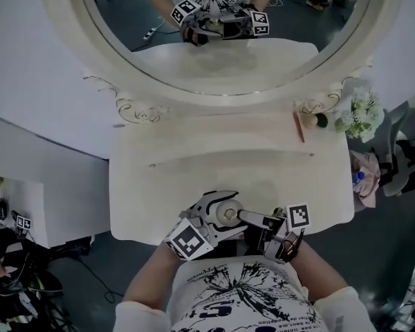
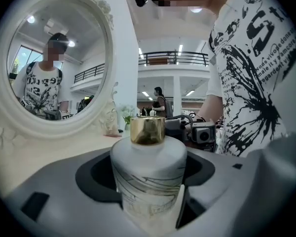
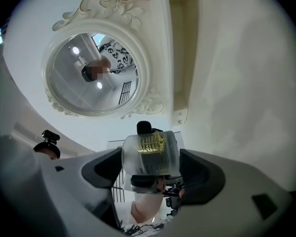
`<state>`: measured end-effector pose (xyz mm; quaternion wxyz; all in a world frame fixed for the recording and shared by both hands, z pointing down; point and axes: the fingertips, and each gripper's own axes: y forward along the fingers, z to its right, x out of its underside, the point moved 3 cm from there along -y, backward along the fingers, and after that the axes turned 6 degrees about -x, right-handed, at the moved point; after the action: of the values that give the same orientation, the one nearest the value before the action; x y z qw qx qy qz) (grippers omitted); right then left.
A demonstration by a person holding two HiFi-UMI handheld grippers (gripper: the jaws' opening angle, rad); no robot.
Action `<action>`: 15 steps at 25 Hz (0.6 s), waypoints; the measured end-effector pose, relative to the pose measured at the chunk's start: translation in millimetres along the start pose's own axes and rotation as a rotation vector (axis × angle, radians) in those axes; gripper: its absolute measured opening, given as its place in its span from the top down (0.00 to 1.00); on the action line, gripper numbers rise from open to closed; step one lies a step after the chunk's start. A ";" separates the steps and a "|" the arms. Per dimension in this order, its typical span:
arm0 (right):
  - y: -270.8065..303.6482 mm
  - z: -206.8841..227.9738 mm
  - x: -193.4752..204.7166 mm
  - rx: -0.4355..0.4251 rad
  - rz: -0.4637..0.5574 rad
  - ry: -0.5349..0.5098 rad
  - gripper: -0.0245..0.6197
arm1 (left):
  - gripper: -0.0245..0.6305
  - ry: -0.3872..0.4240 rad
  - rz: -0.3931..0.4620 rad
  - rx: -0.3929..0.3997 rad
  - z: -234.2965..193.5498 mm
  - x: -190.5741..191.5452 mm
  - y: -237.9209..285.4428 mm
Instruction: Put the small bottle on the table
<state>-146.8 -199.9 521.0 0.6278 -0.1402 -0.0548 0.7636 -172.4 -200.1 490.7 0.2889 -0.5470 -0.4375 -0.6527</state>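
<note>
A white frosted bottle point(image 2: 148, 157) with a gold cap stands upright between the jaws of my left gripper point(image 2: 149, 191), which is shut on its body. From above, its gold top point(image 1: 228, 213) shows over the near edge of the dressing table point(image 1: 194, 164). My left gripper point(image 1: 220, 218) points right, and my right gripper point(image 1: 257, 221) faces it close by. My right gripper point(image 3: 150, 174) is shut on a small clear bottle point(image 3: 150, 154) with gold print. That small bottle is not plain in the head view.
A big round mirror point(image 1: 221, 61) in a carved white frame stands at the back of the table. A thin red stick point(image 1: 299, 126) and white flowers point(image 1: 360, 116) lie at the back right. Dark floor and clutter flank the table on both sides.
</note>
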 end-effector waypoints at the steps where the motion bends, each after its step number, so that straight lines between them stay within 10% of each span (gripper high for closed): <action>1: -1.3 7.7 -3.5 0.016 0.005 -0.006 0.40 | 0.43 -0.012 -0.006 -0.002 -2.0 8.6 2.5; 15: -33.5 75.8 -40.9 0.345 0.028 -0.138 0.40 | 0.43 -0.074 -0.143 -0.026 -14.6 97.9 35.1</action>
<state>-129.6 -225.9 608.0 0.6268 0.0216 0.0361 0.7781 -172.1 -218.9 594.0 0.2178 -0.5418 -0.4775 -0.6565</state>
